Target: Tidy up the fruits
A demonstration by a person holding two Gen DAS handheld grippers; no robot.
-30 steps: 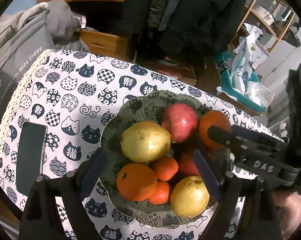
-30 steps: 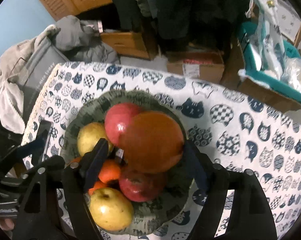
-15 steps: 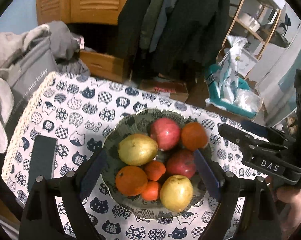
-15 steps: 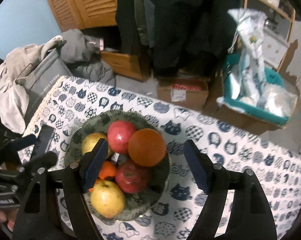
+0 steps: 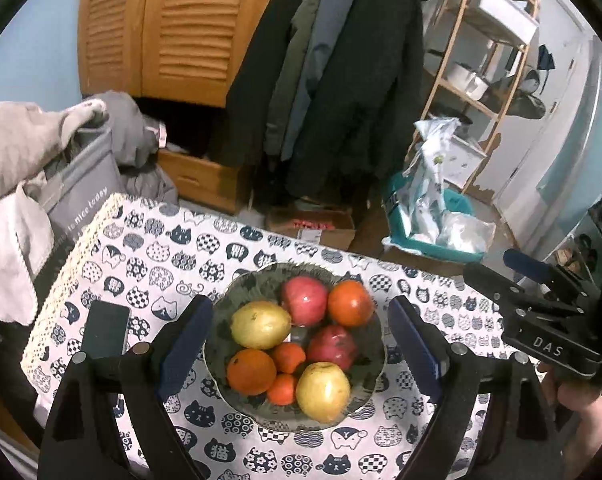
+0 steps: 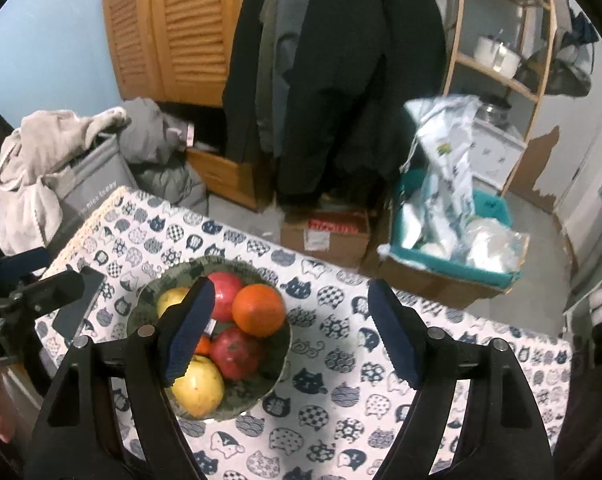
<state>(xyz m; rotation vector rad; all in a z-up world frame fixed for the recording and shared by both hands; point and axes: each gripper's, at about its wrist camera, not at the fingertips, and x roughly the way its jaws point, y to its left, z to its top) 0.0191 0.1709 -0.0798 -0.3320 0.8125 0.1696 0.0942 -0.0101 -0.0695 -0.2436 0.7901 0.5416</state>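
A dark patterned bowl (image 5: 229, 292) on the cat-print tablecloth holds several fruits: a yellow pear (image 5: 260, 325), two red apples, a big orange (image 5: 350, 303), another orange (image 5: 251, 372), small tangerines and a yellow apple (image 5: 323, 391). My left gripper (image 5: 299, 320) hangs open above the bowl, apart from the fruit. My right gripper (image 6: 289, 300) is also above the table, its jaws opening with nothing between them. The bowl (image 6: 277, 364) shows behind its left finger, with the big orange (image 6: 257, 310) on top.
A dark phone (image 5: 105, 330) lies left of the bowl. A grey bag with clothes (image 5: 73, 184) stands off the table's left side. On the floor beyond are a cardboard box (image 5: 313, 226) and a teal bin (image 5: 433, 236). A hand (image 5: 581, 412) holds the right gripper.
Both grippers have risen and drawn back from the bowl. The big orange that sat between the right jaws a second ago now rests in the bowl.
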